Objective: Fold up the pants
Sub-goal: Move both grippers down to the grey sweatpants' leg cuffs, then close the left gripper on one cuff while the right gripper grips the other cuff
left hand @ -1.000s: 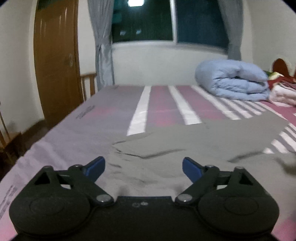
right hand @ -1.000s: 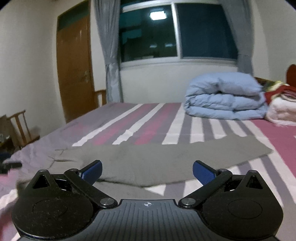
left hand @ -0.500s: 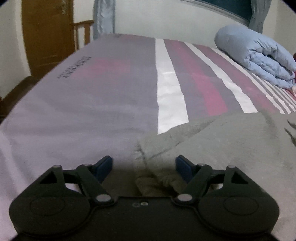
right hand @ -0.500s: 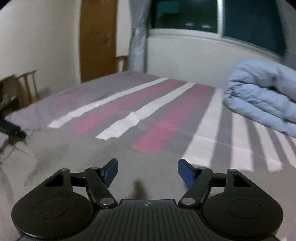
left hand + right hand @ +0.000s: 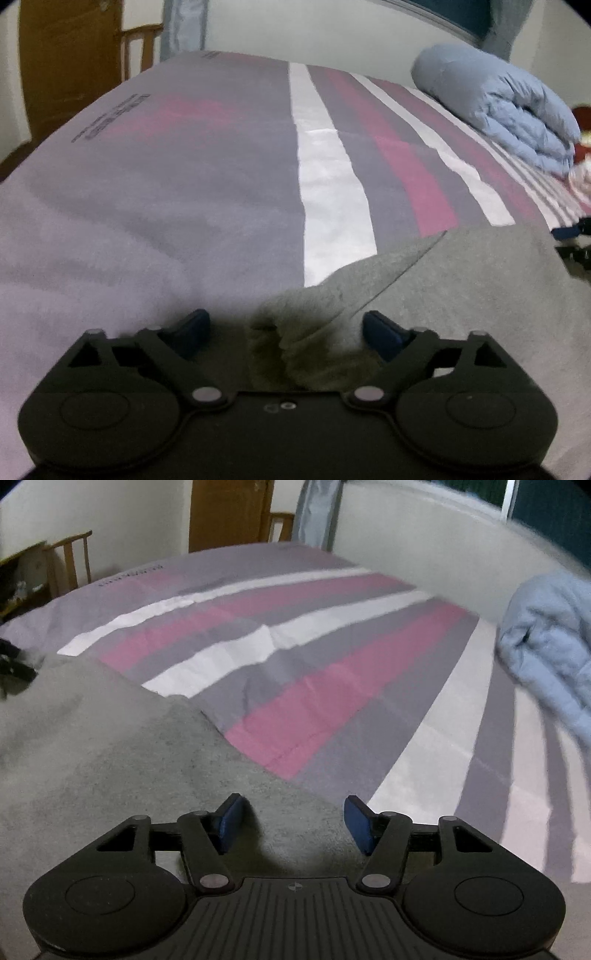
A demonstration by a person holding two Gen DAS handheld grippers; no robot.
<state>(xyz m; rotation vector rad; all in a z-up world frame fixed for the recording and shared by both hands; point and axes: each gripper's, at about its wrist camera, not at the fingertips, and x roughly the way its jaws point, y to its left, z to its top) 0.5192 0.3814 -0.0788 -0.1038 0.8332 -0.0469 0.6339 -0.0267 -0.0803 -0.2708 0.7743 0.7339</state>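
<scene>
Pants (image 5: pixel 461 288): one pair, grey, soft fleecy knit with a matte, slightly pilled face. Lies spread flat on the bed (image 5: pixel 184 184), near its front edge. A bunched, rumpled corner with a raised seam line sits at the left end; the far edge runs in a fairly straight line across the striped sheet.

Left gripper (image 5: pixel 286 325): black frame, blue pads. Jaws stand apart, astride the crumpled corner; the pads do not press the cloth. Placement suggests a pinch on that corner is being set up.

Right gripper (image 5: pixel 291 818): same make. Jaws have just been closing but a clear gap remains; grey cloth lies beneath and between them, near the far edge, not yet clamped. Two grips along the same edge would probably let it be lifted evenly for a fold.

Sheet: smooth woven cotton, bands of grey, pink and white, lightly creased.

Quilt (image 5: pixel 498 107): pale blue, puffy, folded in layers, well apart from the pants at the far right.
</scene>
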